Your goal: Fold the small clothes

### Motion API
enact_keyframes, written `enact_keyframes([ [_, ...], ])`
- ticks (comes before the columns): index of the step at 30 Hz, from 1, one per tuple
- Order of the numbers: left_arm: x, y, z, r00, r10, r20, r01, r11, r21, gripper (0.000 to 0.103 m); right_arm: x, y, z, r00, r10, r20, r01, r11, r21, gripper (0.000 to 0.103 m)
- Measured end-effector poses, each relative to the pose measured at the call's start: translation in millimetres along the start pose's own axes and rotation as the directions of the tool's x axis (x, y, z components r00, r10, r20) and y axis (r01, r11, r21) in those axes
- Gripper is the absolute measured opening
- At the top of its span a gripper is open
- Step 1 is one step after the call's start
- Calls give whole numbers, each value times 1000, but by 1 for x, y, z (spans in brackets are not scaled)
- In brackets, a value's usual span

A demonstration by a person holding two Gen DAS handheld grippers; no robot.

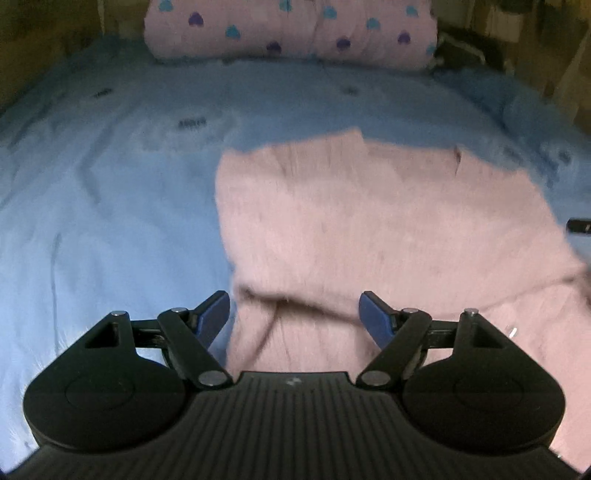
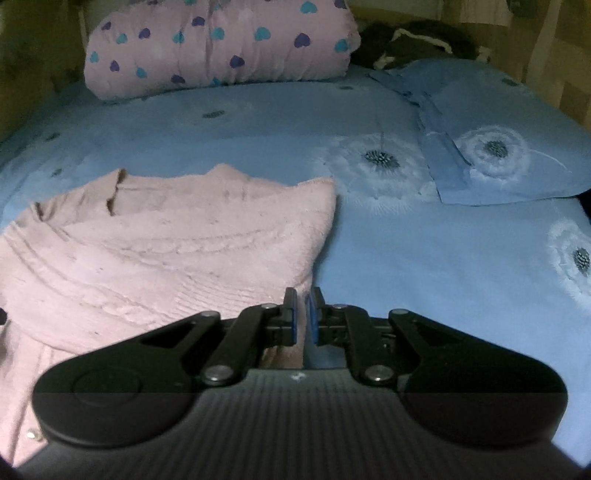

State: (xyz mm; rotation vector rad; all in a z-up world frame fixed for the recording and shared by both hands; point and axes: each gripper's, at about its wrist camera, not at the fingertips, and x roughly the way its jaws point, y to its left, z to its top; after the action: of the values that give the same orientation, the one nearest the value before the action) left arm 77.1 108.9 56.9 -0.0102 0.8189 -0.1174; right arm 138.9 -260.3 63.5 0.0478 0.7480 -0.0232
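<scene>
From my left wrist camera I see the left gripper [image 1: 294, 314] hanging with its two blue-padded fingers [image 1: 373, 317] spread wide, released, nothing pinched between them. Just past the fingertips, filling the view from about 12 to 4 o'clock, lies the pale pink knitted sweater [image 1: 369, 229], partly folded on the light blue bedsheet printed with dandelion heads [image 1: 110, 184]. A fold of the knit runs across right between the fingertips, but the pads do not press on it. The picture is blurred, so I cannot make out finer detail of the knit here. At 12 o'clock, at the far edge of the bed, sits a rolled pink quilt with blue and purple hearts [image 1: 288, 29].

From my right wrist camera the right gripper [image 2: 303, 314] is clenched, its blue pads almost together with only a thin slit between them. The near right edge of the sweater [image 2: 166, 251] runs right up to that slit; I cannot tell whether any cloth is caught there. The sweater spreads from the fingertips toward 9 to 11 o'clock, one layer folded over another, its cable ribbing plain to see. At 2 o'clock lies a blue pillow in matching dandelion cloth [image 2: 498, 147], well apart from the sweater. The heart quilt [image 2: 221, 44] sits at 11 o'clock.
</scene>
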Motion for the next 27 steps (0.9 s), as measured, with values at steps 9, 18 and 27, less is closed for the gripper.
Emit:
enact_keyframes([
  [9, 29, -1, 68, 994, 87, 69, -84, 996, -38, 81, 0, 10, 27, 986, 145, 88, -139, 988, -64, 56],
  [18, 106, 1, 92, 989, 146, -23, -147, 982, -115, 81, 40, 35, 22, 971, 236, -29, -237, 957, -169, 55],
  [27, 106, -20, 77, 977, 198, 83, -199, 980, 0, 16, 43, 48, 10, 962, 263, -70, -272, 931, -245, 13],
])
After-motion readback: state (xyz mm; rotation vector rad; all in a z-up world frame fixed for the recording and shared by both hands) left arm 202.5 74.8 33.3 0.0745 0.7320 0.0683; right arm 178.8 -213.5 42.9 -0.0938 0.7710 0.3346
